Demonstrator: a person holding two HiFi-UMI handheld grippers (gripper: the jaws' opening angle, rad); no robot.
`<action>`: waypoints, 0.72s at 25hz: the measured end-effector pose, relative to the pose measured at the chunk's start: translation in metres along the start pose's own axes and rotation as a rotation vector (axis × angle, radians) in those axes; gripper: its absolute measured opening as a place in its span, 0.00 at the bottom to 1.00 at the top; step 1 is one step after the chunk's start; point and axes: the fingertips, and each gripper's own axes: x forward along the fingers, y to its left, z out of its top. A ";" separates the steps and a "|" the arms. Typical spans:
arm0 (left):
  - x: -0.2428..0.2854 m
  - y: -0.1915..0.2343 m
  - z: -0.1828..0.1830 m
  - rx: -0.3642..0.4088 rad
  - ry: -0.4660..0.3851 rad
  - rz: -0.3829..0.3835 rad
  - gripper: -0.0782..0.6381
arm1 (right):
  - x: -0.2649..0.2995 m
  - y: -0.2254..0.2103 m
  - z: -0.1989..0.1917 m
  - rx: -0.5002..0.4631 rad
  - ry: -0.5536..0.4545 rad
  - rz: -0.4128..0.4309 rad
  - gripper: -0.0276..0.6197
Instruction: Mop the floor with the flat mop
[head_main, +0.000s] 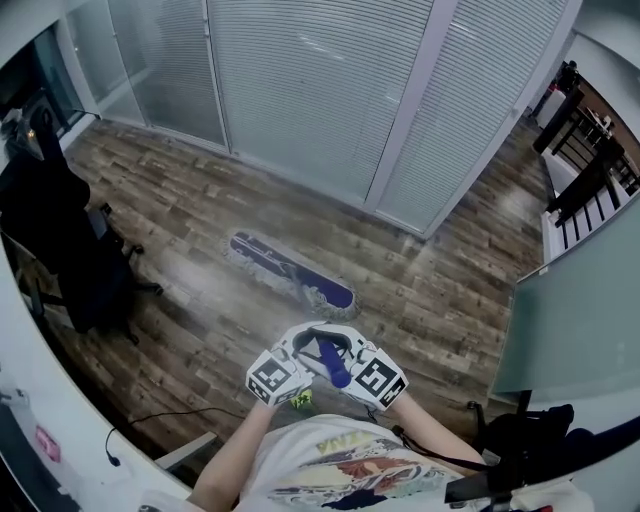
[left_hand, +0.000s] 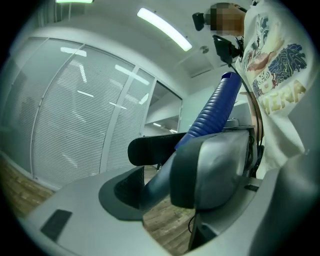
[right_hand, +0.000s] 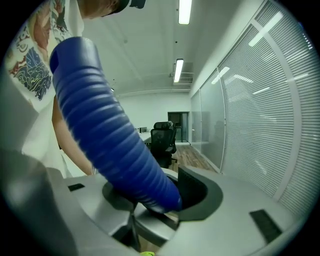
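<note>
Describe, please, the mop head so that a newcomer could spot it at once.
Find the wall of white blinds; on the wood floor before it, near the middle, lies the mop head. Its handle runs up into the left tool and the right tool; unlike the black chair at the left, it is a long, flat blue pad with a pale fringe, lying aslant.

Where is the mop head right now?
In the head view the mop head lies mid-frame on the wood floor, just beyond the blue handle, with the black chair to its left.
</note>
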 end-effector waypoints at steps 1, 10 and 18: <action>0.000 -0.010 -0.002 -0.002 0.003 0.001 0.41 | -0.007 0.007 -0.002 0.002 -0.003 0.001 0.33; 0.012 -0.112 -0.022 0.010 0.035 0.029 0.41 | -0.090 0.070 -0.028 -0.013 -0.046 0.029 0.33; 0.009 -0.129 -0.049 0.061 0.070 0.025 0.41 | -0.094 0.088 -0.052 0.011 -0.101 0.040 0.33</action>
